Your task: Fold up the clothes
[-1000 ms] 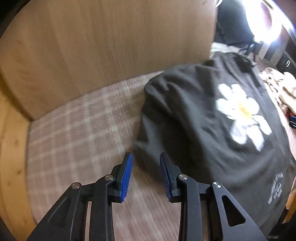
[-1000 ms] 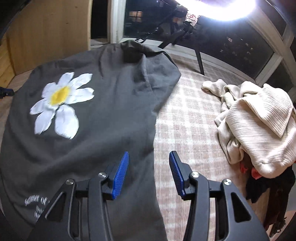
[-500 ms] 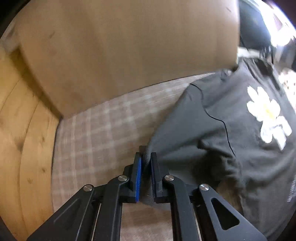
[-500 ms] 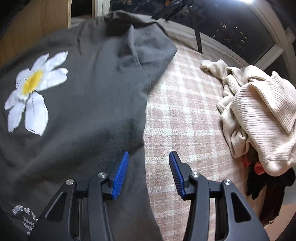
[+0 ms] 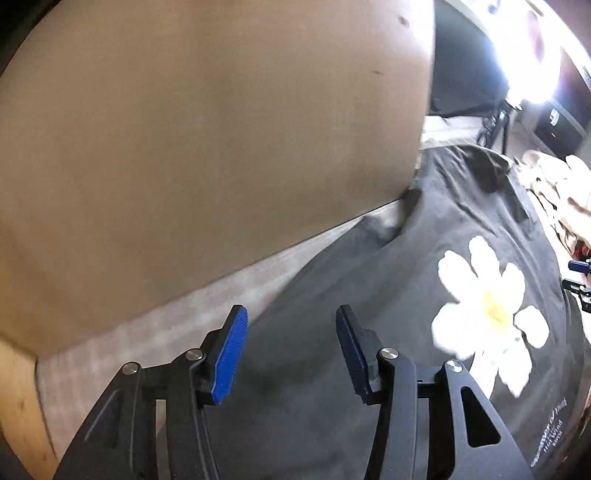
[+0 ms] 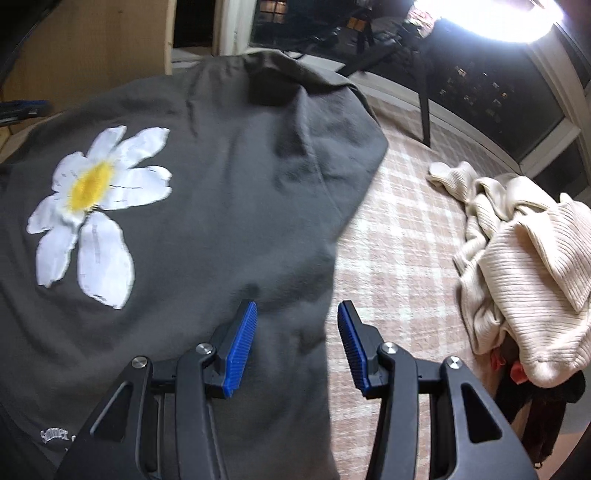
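A wooden board stands behind the plaid cover, under a bright lamp.

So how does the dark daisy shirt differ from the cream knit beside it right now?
The dark shirt lies spread out fairly flat, while the cream knit sits crumpled in a heap. The dark shirt is smooth fabric with a white daisy print; the cream knit is ribbed and plain. The open right gripper is over the dark shirt's edge; the cream knit lies apart from it. Both rest on the checked cover.
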`<state>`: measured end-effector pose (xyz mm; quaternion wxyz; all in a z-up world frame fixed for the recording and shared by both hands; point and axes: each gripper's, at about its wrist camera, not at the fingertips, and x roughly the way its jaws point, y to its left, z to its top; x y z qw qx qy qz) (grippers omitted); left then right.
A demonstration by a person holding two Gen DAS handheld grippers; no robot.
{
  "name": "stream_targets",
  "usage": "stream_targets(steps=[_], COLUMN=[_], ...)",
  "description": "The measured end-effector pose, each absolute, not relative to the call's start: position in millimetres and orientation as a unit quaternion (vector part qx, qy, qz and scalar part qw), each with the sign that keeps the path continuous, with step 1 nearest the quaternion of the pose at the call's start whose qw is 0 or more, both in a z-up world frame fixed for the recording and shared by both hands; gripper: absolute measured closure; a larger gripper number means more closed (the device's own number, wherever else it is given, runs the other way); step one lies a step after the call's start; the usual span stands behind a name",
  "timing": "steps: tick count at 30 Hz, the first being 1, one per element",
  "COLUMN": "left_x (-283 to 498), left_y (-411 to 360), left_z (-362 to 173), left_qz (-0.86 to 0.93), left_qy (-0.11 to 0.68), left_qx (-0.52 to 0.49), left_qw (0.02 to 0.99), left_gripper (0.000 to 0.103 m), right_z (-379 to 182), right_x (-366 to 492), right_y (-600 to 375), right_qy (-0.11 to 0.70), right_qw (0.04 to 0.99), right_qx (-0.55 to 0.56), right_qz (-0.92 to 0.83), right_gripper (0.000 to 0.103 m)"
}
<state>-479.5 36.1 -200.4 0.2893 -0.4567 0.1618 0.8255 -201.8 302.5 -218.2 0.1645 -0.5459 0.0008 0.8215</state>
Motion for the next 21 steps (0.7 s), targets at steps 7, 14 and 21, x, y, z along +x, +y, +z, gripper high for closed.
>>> stream_targets(steps=[7, 14, 21], left_x=[-505, -497, -498], left_y=[65, 86, 84], left_z=[-221, -244, -245], left_qz=[0.824, 0.799, 0.783], left_qy=[0.161, 0.229, 0.209], left_qx=[-0.463, -0.475, -0.487], left_qw=[0.285, 0.289, 0.326], left_gripper=[0.075, 0.071, 0.095], right_z=[-222, -237, -243], right_x=[-206, -204, -205], right_y=[299, 308, 314], right_qy=[0.019, 0.041, 0.054], right_qw=[0.138, 0.13, 0.128], right_qx=[-0.536, -0.55, -0.551], right_qz=[0.832, 0.824, 0.823], right_gripper=[0.058, 0.058, 0.058])
